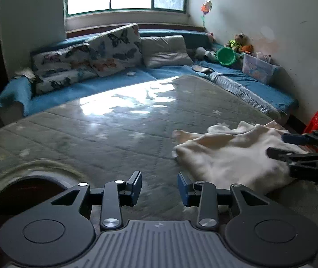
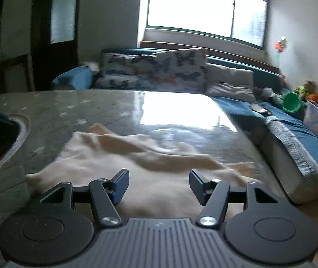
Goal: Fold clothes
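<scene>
- Table point(image 1: 91, 138), a wide grey-green quilted surface with pale star marks and a glossy cover, fills both views; window glare lies across its far half, and a round dark opening with a pale rim point(image 1: 36, 178) sits at its near left corner.
- Sofa point(image 1: 259, 84), a long blue-covered corner couch, runs behind and along the right side of the table, carrying butterfly-print cushions point(image 1: 105, 51), a plain grey cushion point(image 1: 165, 51), a green plastic bowl point(image 1: 226, 55) and soft toys.
- Garment point(image 2: 136, 169), a cream fleecy piece of clothing, lies rumpled and unfolded on the near right part of the table, blurred in both views.
- Right gripper point(image 2: 159, 185), black with blue pads, hangs over the garment's near edge with its jaws spread wide and only cloth behind the gap; nothing is pinched.
- Left gripper point(image 1: 160, 188) hovers over bare table just left of the garment, jaws parted more narrowly, holding nothing.
</scene>
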A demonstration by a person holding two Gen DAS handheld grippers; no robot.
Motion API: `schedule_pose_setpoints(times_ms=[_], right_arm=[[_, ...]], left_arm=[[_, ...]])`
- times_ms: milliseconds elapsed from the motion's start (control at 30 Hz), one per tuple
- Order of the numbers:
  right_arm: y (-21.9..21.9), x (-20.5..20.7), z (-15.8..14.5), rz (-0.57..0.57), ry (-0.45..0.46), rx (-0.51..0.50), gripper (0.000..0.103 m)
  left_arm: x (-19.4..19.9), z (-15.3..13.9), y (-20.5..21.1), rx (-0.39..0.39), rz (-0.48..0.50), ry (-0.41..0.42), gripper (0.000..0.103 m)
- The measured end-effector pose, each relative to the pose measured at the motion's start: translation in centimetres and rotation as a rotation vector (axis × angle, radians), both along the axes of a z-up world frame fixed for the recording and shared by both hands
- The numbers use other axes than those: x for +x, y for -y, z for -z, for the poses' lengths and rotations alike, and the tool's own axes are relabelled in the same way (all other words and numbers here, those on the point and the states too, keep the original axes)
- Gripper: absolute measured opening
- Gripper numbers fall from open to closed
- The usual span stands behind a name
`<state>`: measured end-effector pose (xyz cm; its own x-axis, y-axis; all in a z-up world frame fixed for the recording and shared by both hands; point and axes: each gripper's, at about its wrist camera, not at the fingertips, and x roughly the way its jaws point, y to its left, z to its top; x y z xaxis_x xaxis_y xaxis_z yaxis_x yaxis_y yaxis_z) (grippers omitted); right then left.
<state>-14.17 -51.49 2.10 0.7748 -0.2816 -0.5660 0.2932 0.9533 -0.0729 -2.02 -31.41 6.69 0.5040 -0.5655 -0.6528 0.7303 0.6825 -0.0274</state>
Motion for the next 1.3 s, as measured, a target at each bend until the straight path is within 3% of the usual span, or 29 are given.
schedule_pose_setpoints(times_ms=[200, 300, 533, 833, 900, 1000, 1300], right_arm=[[-5.0, 1.4, 0.7, -0.109, -0.015, -0.065, 0.069], [-7.5, 1.1, 0.8, -0.151, 0.000, -0.114, 0.077], [-12.1, 1.1, 1.1, -0.250, -0.022, -0.240, 0.082], [-14.6, 1.7, -0.4, -0.343, 0.003, -0.110, 0.085], [-15.2, 2.5, -0.2, -0.361, -0.002, -0.075, 0.085], [-15.7, 3.7, -0.1, -0.372, -0.005, -0.034, 0.087], [-17.1, 7.1, 0.8, -0.384, -0.040, 0.030, 0.088]], left_arm=[[-0.7, -0.8, -6.9, -0.010, -0.094, 0.029, 0.042], [-1.2, -0.6, -10.6, -0.011, -0.157, 0.043, 0.043], [-2.5, 1.5, -18.4, 0.006, -0.319, 0.053, 0.043], [-2.5, 4.0, -24.7, 0.031, -0.511, 0.023, 0.043], [-2.4, 4.4, -25.3, 0.030, -0.538, 0.030, 0.043], [-2.3, 4.8, -26.0, 0.028, -0.578, 0.045, 0.054], [-0.9, 6.4, -27.4, 0.024, -0.654, 0.054, 0.058]])
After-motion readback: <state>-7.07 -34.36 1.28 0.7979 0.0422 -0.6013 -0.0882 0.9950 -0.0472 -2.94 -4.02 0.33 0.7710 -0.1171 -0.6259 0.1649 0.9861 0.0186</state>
